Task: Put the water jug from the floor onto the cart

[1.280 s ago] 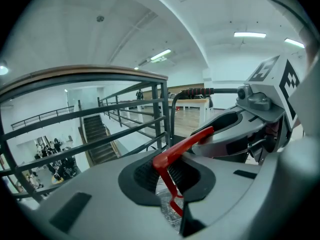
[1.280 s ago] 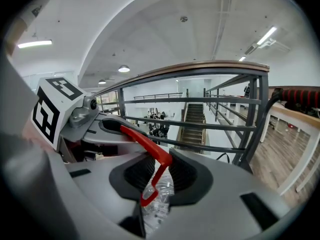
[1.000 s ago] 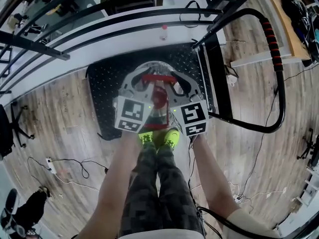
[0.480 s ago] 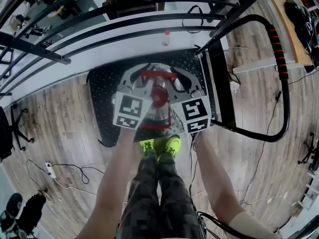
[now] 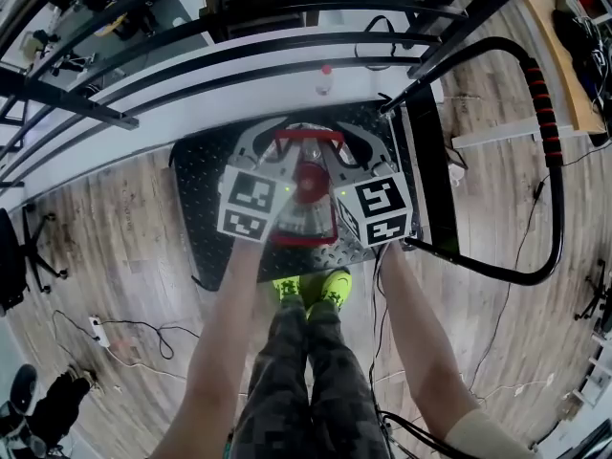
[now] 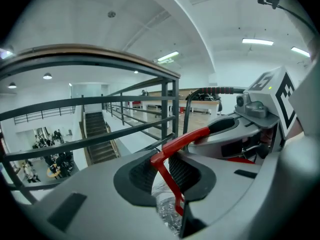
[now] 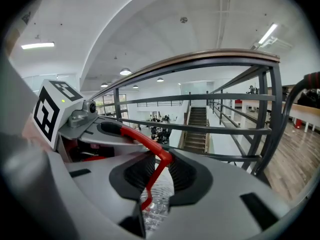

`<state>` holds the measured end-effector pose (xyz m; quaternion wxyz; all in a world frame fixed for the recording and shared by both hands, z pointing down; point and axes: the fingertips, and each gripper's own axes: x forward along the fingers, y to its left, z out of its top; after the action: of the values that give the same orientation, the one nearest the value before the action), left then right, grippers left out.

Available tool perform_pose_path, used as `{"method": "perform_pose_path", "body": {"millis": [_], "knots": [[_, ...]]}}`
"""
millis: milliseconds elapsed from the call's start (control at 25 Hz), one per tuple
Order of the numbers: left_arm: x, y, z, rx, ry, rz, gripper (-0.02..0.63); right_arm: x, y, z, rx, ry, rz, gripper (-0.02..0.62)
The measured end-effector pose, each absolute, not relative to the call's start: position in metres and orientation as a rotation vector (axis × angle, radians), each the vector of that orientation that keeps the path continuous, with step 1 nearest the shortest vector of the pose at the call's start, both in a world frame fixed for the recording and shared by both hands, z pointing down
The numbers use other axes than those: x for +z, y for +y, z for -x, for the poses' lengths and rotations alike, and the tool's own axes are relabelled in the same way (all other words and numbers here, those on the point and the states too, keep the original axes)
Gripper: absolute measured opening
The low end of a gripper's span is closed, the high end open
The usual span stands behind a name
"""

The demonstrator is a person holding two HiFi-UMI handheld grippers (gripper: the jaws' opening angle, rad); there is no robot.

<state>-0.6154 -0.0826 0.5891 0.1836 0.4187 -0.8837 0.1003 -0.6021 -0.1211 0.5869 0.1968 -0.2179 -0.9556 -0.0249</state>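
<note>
The clear water jug (image 5: 304, 213) with a red cap and a red carry frame (image 5: 308, 139) is over the black cart deck (image 5: 201, 185). Whether its base touches the deck is hidden. My left gripper (image 5: 271, 151) and right gripper (image 5: 351, 153) grip the red frame from either side, both shut on it. In the left gripper view the red bar (image 6: 172, 146) runs between the pads of the left gripper (image 6: 167, 176), with crinkled clear plastic (image 6: 167, 214) below. The right gripper view has the same bar (image 7: 150, 146) inside the right gripper (image 7: 159, 174).
The cart's black push handle with a red grip (image 5: 543, 113) curves along the right. Black railing bars (image 5: 239, 41) cross just beyond the cart, over a stairwell. A small bottle (image 5: 325, 77) stands on the white ledge. Green shoes (image 5: 314, 290) are at the deck's near edge. Cables (image 5: 134, 333) lie on the wooden floor.
Both grippers have carried the jug forward, away from the person's feet, so that it is farther over the cart deck. The feet have stepped up behind it. The grips are unchanged.
</note>
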Motion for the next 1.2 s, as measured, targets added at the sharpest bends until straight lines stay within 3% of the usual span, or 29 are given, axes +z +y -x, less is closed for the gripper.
{"method": "perform_pose_path", "body": {"millis": [760,960,1200], "knots": [[0.589,-0.074,0.638,0.262,-2.519,-1.16,0.092,0.595,-0.138,0.642,-0.022,-2.692,0.495,0.087],[0.589,-0.079,0.642,0.296,-2.505,-1.167,0.098,0.592,-0.148,0.639,0.051,-2.714,0.477,0.177],[0.584,-0.077,0.642,0.298,-2.539,-1.126,0.118,0.592,-0.151,0.634,0.056,-2.707,0.5,0.179]]}}
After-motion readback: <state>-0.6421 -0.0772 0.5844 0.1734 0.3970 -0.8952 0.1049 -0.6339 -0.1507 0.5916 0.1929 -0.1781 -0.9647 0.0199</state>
